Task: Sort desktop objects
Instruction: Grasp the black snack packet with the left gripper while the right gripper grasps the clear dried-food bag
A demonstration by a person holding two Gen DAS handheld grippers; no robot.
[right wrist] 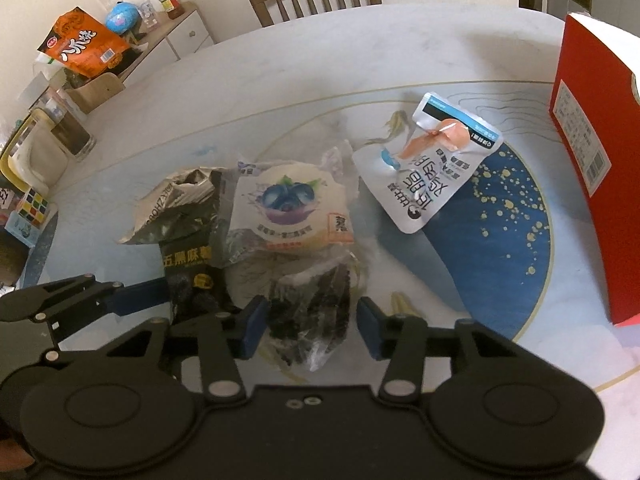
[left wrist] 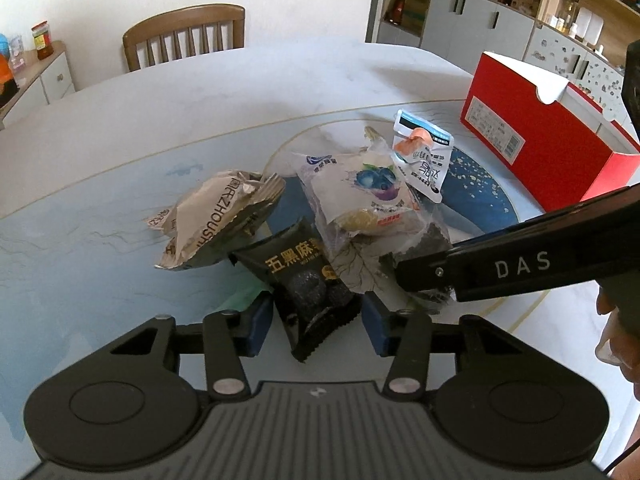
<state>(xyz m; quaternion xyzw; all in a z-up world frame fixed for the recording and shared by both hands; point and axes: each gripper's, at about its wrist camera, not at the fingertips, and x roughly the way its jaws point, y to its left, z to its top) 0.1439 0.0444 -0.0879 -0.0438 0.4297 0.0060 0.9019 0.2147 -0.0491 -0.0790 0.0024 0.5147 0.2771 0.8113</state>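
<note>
A heap of snack packets lies on the round blue-and-white table [left wrist: 120, 152]. My left gripper [left wrist: 316, 324] is open, its blue pads close beside a black packet with gold lettering [left wrist: 312, 292] that lies flat between them. My right gripper [right wrist: 312, 330] is open around a clear bag of dark pieces [right wrist: 312, 312], which also lies flat. One black finger [left wrist: 480, 264] of the right gripper reaches in from the right. Behind lie a crumpled beige wrapper [left wrist: 212, 220], a blueberry cake packet [right wrist: 292, 208] and a white pouch [right wrist: 432, 168].
A red cardboard box [left wrist: 540, 140] stands open at the table's right side. A wooden chair [left wrist: 184, 36] stands behind the table. A sideboard [right wrist: 176, 36] at the left carries an orange bag [right wrist: 84, 48] and jars. Cupboards [left wrist: 480, 20] fill the back right.
</note>
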